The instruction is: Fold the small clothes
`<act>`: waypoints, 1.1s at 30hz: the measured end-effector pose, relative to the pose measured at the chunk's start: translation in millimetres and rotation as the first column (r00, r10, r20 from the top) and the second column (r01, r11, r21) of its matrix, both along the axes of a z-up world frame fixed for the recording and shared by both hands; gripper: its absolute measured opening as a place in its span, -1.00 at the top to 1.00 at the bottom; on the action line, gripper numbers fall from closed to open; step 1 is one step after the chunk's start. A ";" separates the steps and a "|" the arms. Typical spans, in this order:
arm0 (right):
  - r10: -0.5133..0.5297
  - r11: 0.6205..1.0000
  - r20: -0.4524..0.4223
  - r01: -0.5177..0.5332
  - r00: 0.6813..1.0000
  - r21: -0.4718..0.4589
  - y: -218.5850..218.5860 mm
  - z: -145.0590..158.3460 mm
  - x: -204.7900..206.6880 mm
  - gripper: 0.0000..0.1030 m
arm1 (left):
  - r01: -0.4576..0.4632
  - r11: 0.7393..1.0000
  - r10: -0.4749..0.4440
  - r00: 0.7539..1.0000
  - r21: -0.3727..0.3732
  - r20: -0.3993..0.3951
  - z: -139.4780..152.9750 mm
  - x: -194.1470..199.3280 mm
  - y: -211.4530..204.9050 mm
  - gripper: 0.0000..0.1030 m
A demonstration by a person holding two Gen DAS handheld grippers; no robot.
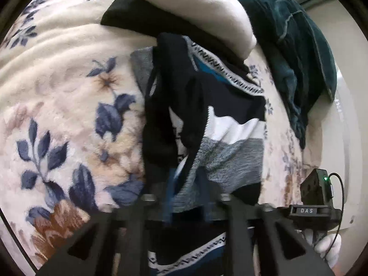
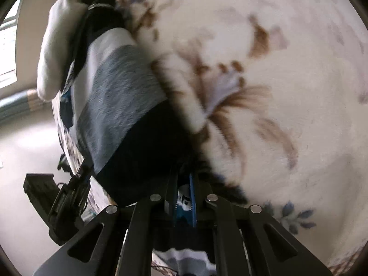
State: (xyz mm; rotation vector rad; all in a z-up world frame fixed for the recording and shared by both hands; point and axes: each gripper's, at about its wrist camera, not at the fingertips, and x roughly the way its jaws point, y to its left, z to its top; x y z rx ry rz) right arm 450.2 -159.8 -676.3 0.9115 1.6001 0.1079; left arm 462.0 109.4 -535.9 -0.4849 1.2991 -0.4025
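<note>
Garment: navy, white and grey striped, lying on floral blanket, beside a white cloth.
Left gripper: jaws closed on garment's near edge.
Right gripper: jaws pinching blue hem of the garment.
Beyond: teal cloth heaped at blanket's edge.

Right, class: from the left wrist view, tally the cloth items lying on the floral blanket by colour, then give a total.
Cream-white: 1, folded cloth
Dark teal: 1, plush garment
Navy, white and grey: 1, colour-block garment
Black: 1, draped piece; the black under the folded cloth may belong to it
Total: 4
</note>
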 end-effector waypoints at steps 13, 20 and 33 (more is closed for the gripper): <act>-0.082 0.979 0.095 0.098 0.992 -0.179 -18.4 0.8 77.0 0.82 | -0.005 1.000 0.005 1.000 -0.007 -0.006 -16.0 38.4 2.6 0.52; 0.091 0.994 0.066 -0.095 0.994 0.056 -15.1 21.8 43.4 0.14 | 0.026 1.000 -0.027 0.999 -0.013 -0.022 30.3 -48.3 26.1 -0.14; 0.243 0.962 -0.230 -0.204 0.942 0.182 -47.5 6.3 -219.0 -0.24 | 0.000 0.996 0.039 0.906 0.090 -0.422 -26.5 -296.1 28.9 -0.26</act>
